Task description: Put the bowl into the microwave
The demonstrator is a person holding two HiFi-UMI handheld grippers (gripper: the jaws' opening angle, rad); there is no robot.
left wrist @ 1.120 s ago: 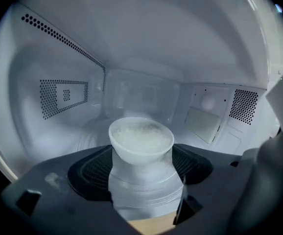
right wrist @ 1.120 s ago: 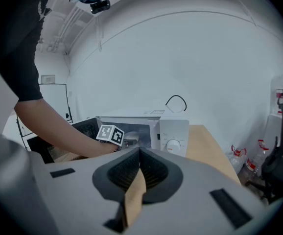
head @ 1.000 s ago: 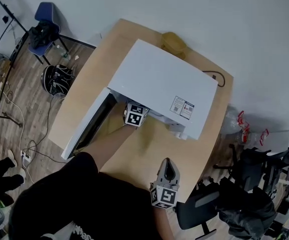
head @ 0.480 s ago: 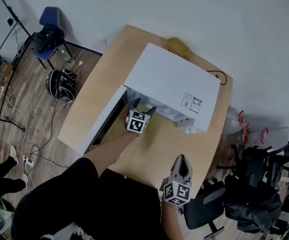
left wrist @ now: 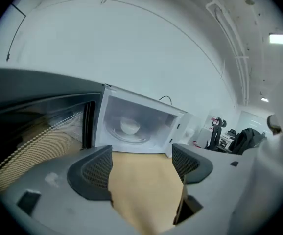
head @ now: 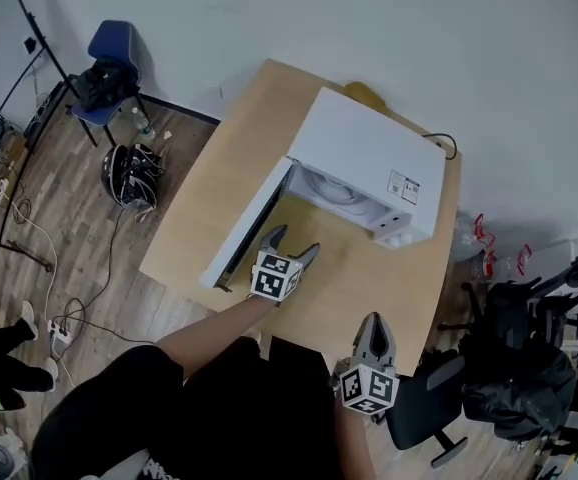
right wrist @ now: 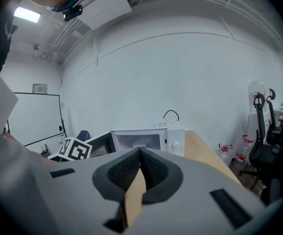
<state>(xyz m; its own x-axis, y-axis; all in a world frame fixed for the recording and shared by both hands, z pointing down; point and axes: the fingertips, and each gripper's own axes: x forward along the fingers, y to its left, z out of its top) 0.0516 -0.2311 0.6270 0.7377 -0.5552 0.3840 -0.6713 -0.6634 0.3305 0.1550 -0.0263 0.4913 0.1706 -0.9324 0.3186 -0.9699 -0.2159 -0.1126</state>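
A white microwave [head: 369,153] stands on the wooden table [head: 234,158] with its door [head: 249,230] swung open to the left. A white bowl [left wrist: 129,126] sits on the turntable inside; in the head view only a pale round shape shows in the cavity. My left gripper [head: 293,244] hovers over the table in front of the opening, open and empty [left wrist: 142,156]. Near the table's front edge, my right gripper [head: 372,326] is shut with nothing in it [right wrist: 140,152] and points at the microwave [right wrist: 144,140].
A yellow object [head: 364,93] lies behind the microwave, and a black cable [head: 441,143] runs off its right rear. A black office chair [head: 424,408] stands at the table's near right. A blue chair [head: 109,53] and a dark bag [head: 129,168] are on the floor at left.
My left gripper has drawn back out of the microwave cavity toward me, open and empty. The right gripper has stayed shut near the table's front edge.
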